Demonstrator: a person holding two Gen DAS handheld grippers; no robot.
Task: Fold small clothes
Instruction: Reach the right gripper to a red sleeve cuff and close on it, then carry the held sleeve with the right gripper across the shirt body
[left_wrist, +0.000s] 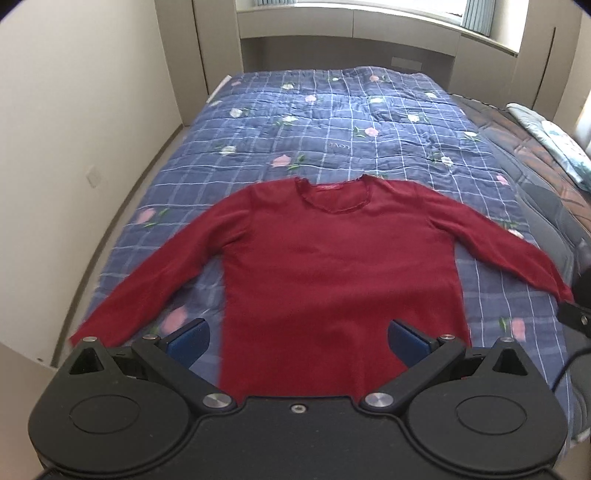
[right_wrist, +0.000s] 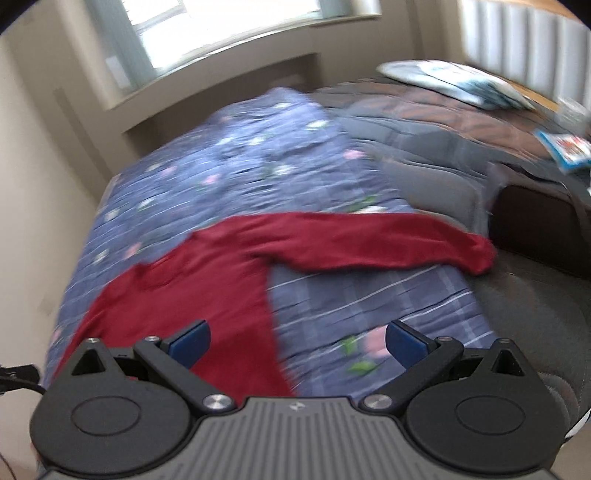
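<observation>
A dark red long-sleeved sweater (left_wrist: 332, 258) lies flat, front up, on a blue checked floral quilt (left_wrist: 332, 122), collar away from me and both sleeves spread out. My left gripper (left_wrist: 298, 341) is open and empty, over the sweater's bottom hem. My right gripper (right_wrist: 297, 345) is open and empty above the sweater's (right_wrist: 207, 291) lower right edge. The right sleeve (right_wrist: 369, 242) stretches right, its cuff at the quilt's edge. The right wrist view is blurred.
A beige wall (left_wrist: 74, 129) runs along the bed's left side. A window ledge (left_wrist: 369, 22) stands at the far end. A grey and brown blanket (right_wrist: 443, 122) with a light pillow (right_wrist: 454, 83) and a small blue packet (right_wrist: 565, 146) lies to the right.
</observation>
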